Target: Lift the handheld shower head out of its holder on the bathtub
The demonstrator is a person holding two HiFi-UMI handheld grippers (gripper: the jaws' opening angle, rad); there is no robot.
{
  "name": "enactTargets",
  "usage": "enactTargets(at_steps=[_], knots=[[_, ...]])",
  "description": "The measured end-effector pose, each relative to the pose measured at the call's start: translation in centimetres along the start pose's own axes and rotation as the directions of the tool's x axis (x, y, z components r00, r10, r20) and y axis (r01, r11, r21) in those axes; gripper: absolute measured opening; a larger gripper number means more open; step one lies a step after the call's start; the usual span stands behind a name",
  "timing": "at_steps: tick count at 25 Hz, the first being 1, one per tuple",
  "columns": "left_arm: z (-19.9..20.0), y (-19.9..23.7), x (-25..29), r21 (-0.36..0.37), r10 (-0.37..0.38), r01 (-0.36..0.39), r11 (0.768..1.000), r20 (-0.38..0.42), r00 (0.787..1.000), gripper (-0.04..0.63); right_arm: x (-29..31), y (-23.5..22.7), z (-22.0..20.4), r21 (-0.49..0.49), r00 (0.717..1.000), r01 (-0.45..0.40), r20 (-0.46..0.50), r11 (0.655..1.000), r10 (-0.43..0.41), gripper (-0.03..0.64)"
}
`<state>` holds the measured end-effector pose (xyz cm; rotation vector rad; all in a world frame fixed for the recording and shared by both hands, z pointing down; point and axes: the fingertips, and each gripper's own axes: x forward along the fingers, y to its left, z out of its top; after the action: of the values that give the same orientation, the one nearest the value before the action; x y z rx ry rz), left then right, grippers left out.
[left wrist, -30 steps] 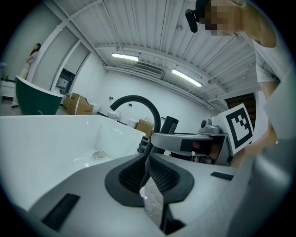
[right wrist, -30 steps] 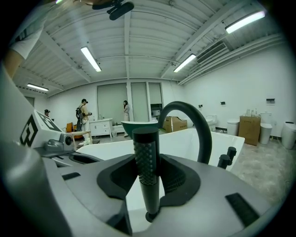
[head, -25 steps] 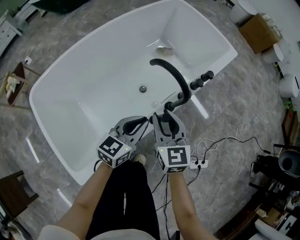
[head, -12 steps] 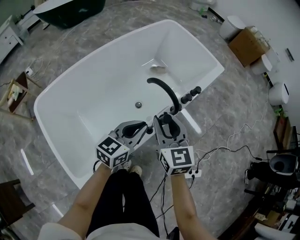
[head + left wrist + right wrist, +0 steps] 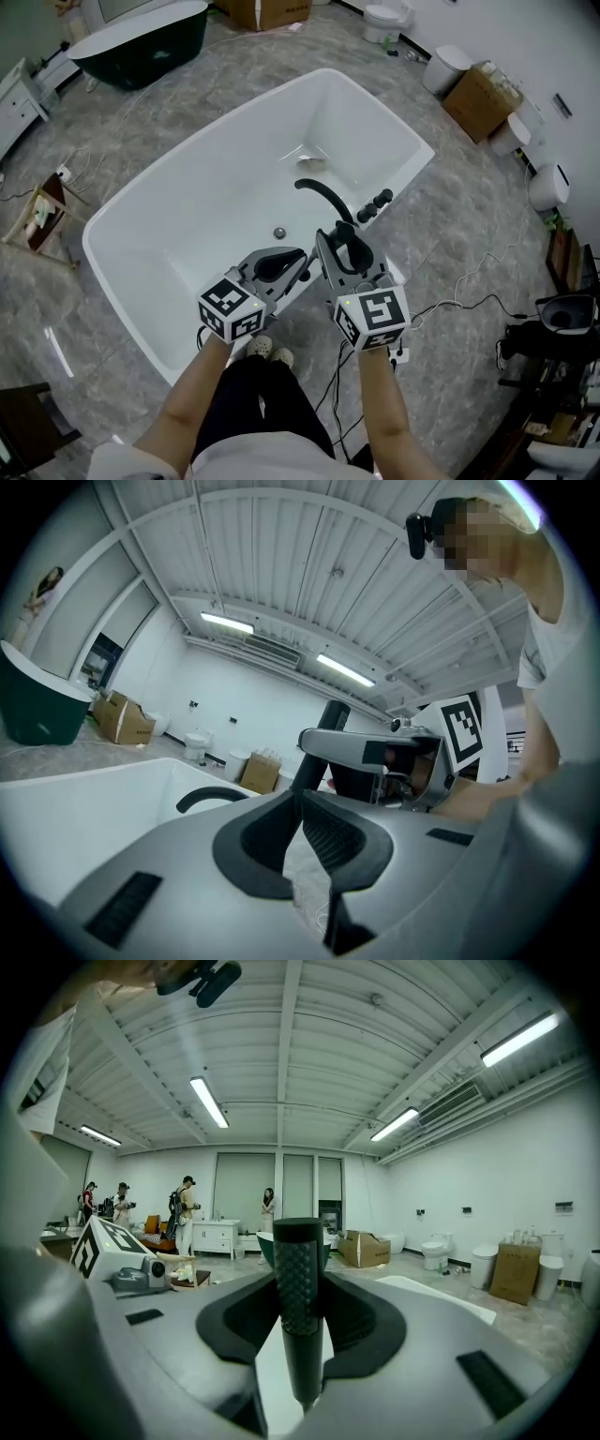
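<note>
My right gripper (image 5: 339, 234) is shut on the handheld shower head (image 5: 349, 247), a black rod with a knurled grip (image 5: 300, 1335). It stands upright between the jaws in the right gripper view (image 5: 300, 1281), held above the near rim of the white bathtub (image 5: 122, 272). The black arched faucet spout (image 5: 323, 199) and its knobs (image 5: 375, 204) lie just beyond. Close on the left, my left gripper (image 5: 304, 256) hangs with its pads meeting and nothing between them (image 5: 300, 794). The left gripper view shows the rod (image 5: 330, 726) rising out of the right gripper.
White cables (image 5: 459, 305) trail over the grey stone floor right of the tub. A cardboard box (image 5: 483, 101) and white toilets (image 5: 548, 187) stand at the far right. A dark green tub (image 5: 141, 42) sits at the back left. Several people (image 5: 183, 1213) stand far off.
Both grippers have risen, the right one carrying the shower head up and away from the faucet base. The tub looks smaller and farther below.
</note>
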<state>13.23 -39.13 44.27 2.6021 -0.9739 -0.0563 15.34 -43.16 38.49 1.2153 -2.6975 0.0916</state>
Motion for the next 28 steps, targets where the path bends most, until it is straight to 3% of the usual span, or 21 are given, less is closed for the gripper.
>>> enactTargets(at_steps=[17,25,28], knots=[[9.3,-5.2,-1.5,0.132,-0.116,0.104,0.986,0.087,0.989,0.012,-5.1,1.1,10.9,0.004,0.991,-0.002,0.131,1.0,0.001,0.143],[12.0,-9.1,-1.6,0.238,-0.232,0.211,0.948,0.063,0.971,0.012,-9.2,1.8,16.6,-0.03,0.963,-0.015,0.269,0.999,0.023,0.143],[13.1,-9.9,-1.3,0.241,-0.273,0.249,0.938,0.07,0.96,0.012,-10.6,1.3,18.2,-0.011,0.951,-0.008,0.309,1.0,0.011,0.143]])
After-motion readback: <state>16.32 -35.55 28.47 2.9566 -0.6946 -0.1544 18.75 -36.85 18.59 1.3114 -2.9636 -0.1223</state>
